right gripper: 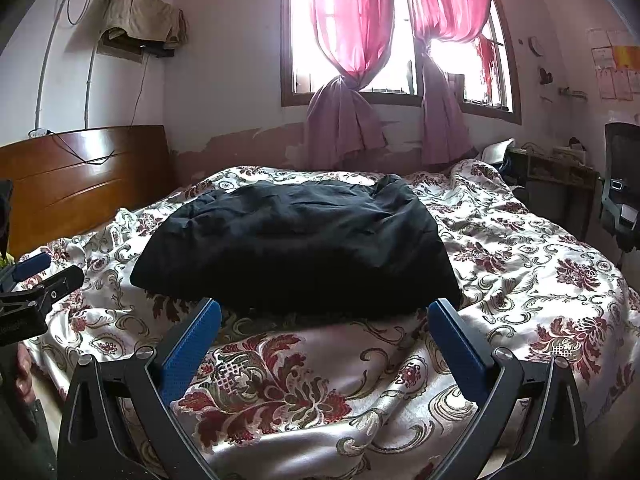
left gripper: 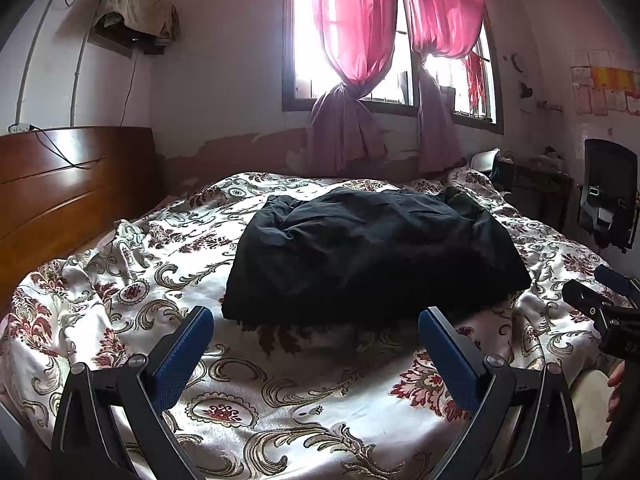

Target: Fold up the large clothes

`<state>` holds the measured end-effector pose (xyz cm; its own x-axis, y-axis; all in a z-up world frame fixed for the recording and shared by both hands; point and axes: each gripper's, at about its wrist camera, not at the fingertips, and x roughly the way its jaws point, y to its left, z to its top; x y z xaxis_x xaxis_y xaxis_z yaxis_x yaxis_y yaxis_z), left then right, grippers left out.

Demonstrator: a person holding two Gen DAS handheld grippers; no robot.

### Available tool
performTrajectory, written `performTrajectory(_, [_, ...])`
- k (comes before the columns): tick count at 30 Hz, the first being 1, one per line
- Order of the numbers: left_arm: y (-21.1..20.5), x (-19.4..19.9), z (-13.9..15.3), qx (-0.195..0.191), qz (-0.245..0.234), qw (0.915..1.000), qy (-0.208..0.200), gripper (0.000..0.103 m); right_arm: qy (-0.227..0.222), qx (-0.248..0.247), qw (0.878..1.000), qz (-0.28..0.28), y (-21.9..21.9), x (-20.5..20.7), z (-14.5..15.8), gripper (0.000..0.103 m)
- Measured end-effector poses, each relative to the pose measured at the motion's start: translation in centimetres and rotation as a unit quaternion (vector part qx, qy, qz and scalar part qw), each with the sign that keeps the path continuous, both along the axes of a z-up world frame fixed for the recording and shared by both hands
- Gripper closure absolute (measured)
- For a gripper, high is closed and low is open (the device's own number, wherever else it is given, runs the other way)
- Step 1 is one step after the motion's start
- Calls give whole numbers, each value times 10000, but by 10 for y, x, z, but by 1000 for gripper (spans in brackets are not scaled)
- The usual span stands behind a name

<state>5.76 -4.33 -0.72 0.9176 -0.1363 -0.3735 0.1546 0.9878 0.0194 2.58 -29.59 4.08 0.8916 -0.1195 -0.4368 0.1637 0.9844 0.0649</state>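
The black garment's (left gripper: 372, 256) folded layers blur into darkness.

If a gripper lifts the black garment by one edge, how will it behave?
The black garment is probably floppy: its surface is creased and rumpled. It would likely unfold, since it lies in loose layers. It may slide easily on the shiny bedspread.

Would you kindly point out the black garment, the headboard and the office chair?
Black garment (left gripper: 372, 256): left wrist view, middle of the cloth.
Headboard (left gripper: 68, 184): left wrist view, wooden front panel.
Office chair (right gripper: 622, 184): right wrist view, backrest.

Black garment (left gripper: 372, 256) (folded) on floral bedspread (left gripper: 304, 396)
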Motion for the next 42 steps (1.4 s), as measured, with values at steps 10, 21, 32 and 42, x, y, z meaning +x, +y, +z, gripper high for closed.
performTrajectory(10, [2,1,-4,63,5,10000,52,0,32,14,10000,1,1,0,-2,1])
performTrajectory(21, [8,4,-7,101,-4,9999,117,0,151,60,9999,5,0,2,-7,1])
performTrajectory(32, [8,4,-7,92,-2,9999,118,0,149,57,9999,4,1,2,-7,1])
performTrajectory(42, [8,4,-7,104,-13,9999,116,0,150,58,9999,3,0,2,-7,1])
